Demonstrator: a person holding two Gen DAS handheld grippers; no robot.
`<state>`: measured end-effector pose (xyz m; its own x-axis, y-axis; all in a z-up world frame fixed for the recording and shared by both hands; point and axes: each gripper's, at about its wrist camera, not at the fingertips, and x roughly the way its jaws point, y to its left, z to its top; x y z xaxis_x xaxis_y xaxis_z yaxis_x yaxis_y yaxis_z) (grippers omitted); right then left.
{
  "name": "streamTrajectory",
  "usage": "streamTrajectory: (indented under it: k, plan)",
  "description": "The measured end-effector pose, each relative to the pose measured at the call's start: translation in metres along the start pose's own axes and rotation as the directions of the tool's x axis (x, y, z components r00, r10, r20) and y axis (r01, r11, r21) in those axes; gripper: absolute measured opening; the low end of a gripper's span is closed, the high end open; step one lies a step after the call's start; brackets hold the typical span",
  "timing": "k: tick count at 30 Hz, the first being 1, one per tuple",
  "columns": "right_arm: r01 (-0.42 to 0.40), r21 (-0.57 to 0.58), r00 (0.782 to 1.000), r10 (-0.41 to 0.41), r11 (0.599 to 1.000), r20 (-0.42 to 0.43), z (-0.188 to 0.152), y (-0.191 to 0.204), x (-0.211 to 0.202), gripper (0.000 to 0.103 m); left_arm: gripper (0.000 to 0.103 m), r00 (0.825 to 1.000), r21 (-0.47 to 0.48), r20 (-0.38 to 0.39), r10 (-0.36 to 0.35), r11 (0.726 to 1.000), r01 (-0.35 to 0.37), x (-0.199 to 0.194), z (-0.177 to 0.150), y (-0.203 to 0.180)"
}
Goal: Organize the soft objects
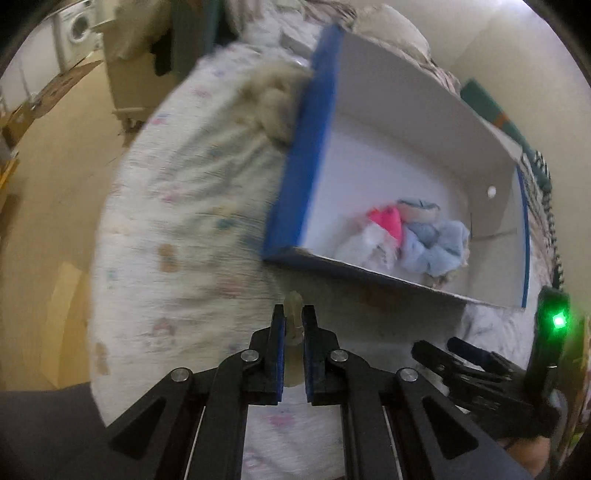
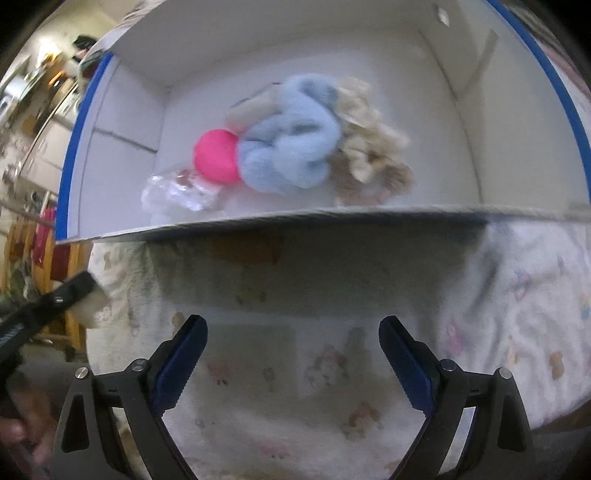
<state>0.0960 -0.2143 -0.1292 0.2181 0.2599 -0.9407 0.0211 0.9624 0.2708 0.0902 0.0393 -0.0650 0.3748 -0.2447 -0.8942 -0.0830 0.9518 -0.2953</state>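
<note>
Soft objects lie bunched together in a white box (image 1: 413, 122) with blue outer walls, which sits on a bed covered by a pale printed blanket (image 1: 192, 206). In the right wrist view the pile reads clearly: a fluffy light-blue toy (image 2: 291, 144) in the middle, a bright pink ball (image 2: 216, 156) touching its left side, a crinkled clear plastic wrapper (image 2: 177, 192) just in front of the ball, and a curly beige plush (image 2: 373, 155) pressed against the blue toy's right side. All of them rest on the box floor near its front wall.

Left claw (image 1: 294, 325) is nearly closed, its blue-padded fingers (image 1: 279, 354) pinching a small pale, translucent soft piece (image 1: 294, 314) that sticks up between them. It hovers above the blanket just outside the near wall of the box. What the piece is cannot be made out.

Right claw (image 2: 293, 345) is spread wide with nothing between its fingers, hanging over the blanket in front of the box's near wall. At the left edge of its view the left claw appears, blurred, with the pale piece in its grip.

A second tuft of beige fluff (image 1: 273, 99) lies on the blanket against the box's blue outer wall, at the far side. A washing machine (image 1: 75, 31) stands in the background.
</note>
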Motion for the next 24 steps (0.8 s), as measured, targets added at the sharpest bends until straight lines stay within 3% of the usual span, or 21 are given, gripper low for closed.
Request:
streamTrajectory:
  k: [2, 6, 10, 13, 15, 19, 24]
  plan:
    - [0.02, -0.033, 1.0, -0.02, 0.999, 0.022, 0.003, 0.015, 0.005, 0.083, 0.007, 1.0, -0.017, 0.015, -0.004, 1.0, 0.004, -0.006, 0.003, 0.005]
    - [0.066, -0.052, 0.994, -0.061, 0.996, 0.092, 0.014, 0.037, 0.019, 0.079, 0.007, 0.999, -0.026, 0.045, -0.014, 1.0, 0.015, -0.012, 0.008, 0.01]
    - [0.137, -0.075, 0.983, -0.126, 0.988, 0.135, 0.023, 0.05, 0.041, 0.058, 0.008, 0.997, -0.044, 0.061, -0.039, 0.998, 0.042, -0.02, 0.014, 0.018]
    - [0.17, -0.115, 0.978, -0.153, 0.979, 0.141, 0.025, 0.058, 0.055, 0.058, 0.007, 0.996, -0.073, 0.053, -0.069, 0.995, 0.073, -0.019, 0.018, 0.02]
    - [0.189, -0.137, 0.973, -0.167, 0.972, 0.158, 0.023, 0.061, 0.059, 0.048, 0.007, 0.995, -0.094, 0.057, -0.078, 0.992, 0.083, -0.022, 0.023, 0.025]
    - [0.163, -0.186, 0.976, -0.131, 0.969, 0.175, 0.018, 0.075, 0.06, 0.009, 0.007, 0.995, -0.103, 0.06, -0.078, 0.991, 0.084, -0.023, 0.026, 0.027]
    - [0.122, -0.226, 0.983, -0.086, 0.967, 0.164, 0.014, 0.1, 0.058, 0.008, 0.008, 0.996, -0.079, 0.068, -0.052, 0.995, 0.058, -0.023, 0.026, 0.023]
